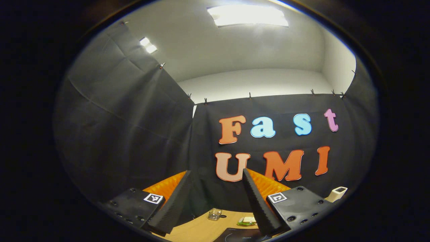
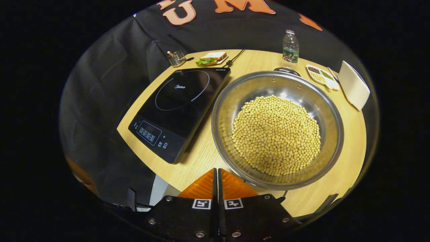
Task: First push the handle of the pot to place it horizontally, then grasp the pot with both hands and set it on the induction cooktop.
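Steel, wide and shallow, the pot (image 2: 277, 129) sits on the table (image 2: 201, 158) just right of the induction cooktop (image 2: 183, 107), heaped with loose yellow beans (image 2: 276, 134). It looks heavy and rigid with a slick rim, and any tilt would likely send beans rolling, so a level two-sided lift seems wise. One dark handle (image 2: 286, 71) shows at the far rim; that and its opposite side look like the places to hold. The right gripper (image 2: 217, 188) hovers near the pot's near rim with its fingers pressed together on nothing. The left gripper (image 1: 215, 205) has fingers spread apart and empty, aimed high at the booth wall. The cooktop's glass is bare, while a bottle (image 2: 290, 47), snack tray (image 2: 319, 75) and white holder (image 2: 353, 85) crowd the far right edge.
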`<state>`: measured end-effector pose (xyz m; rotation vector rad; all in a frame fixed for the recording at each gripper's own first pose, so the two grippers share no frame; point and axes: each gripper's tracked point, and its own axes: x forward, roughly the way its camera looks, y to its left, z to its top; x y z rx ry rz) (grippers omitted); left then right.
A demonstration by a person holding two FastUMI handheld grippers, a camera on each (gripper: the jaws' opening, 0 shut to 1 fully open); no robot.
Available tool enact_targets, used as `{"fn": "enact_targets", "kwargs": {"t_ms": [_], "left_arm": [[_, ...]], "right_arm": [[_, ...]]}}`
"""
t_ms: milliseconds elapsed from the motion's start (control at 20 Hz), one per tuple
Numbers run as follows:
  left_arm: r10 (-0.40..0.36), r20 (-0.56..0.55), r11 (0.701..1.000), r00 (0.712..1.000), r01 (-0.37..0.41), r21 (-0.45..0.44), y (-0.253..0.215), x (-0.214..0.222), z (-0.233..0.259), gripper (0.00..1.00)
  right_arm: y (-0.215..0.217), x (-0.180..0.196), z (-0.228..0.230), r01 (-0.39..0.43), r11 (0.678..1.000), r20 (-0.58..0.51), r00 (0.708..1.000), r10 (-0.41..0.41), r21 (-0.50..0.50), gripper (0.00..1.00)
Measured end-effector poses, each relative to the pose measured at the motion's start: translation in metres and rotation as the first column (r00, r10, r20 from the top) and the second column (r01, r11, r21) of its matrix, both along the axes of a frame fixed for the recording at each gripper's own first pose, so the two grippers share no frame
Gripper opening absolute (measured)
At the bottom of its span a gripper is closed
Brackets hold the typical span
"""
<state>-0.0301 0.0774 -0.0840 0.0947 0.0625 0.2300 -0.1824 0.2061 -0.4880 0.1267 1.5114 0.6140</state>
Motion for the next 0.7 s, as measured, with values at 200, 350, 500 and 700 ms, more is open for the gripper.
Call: {"fn": "enact_targets", "kwargs": {"t_ms": [200,350,500,700], "left_arm": [[0.011,-0.013,1.000,1.000,-0.011,0.012,0.005,0.001,-0.005,0.97],[0.004,-0.024,1.000,1.000,-0.003,0.002,0.000,0.003,-0.010,0.97],[-0.011,-0.041,1.000,0.999,0.012,0.005,-0.008,0.007,-0.018,0.97],[-0.041,-0.080,0.999,0.996,0.042,0.009,-0.019,0.011,-0.023,0.97]], "right_arm": [[-0.002,-0.003,-0.007,0.016,1.000,-0.032,0.999,-0.015,0.010,0.00],[-0.008,-0.003,-0.009,0.027,1.000,-0.042,0.999,-0.027,0.012,0.00],[-0.015,-0.004,-0.010,0.039,0.999,-0.054,0.998,-0.038,0.012,0.00],[-0.031,-0.003,-0.011,0.036,0.999,-0.055,0.998,-0.036,-0.013,0.00]]}}
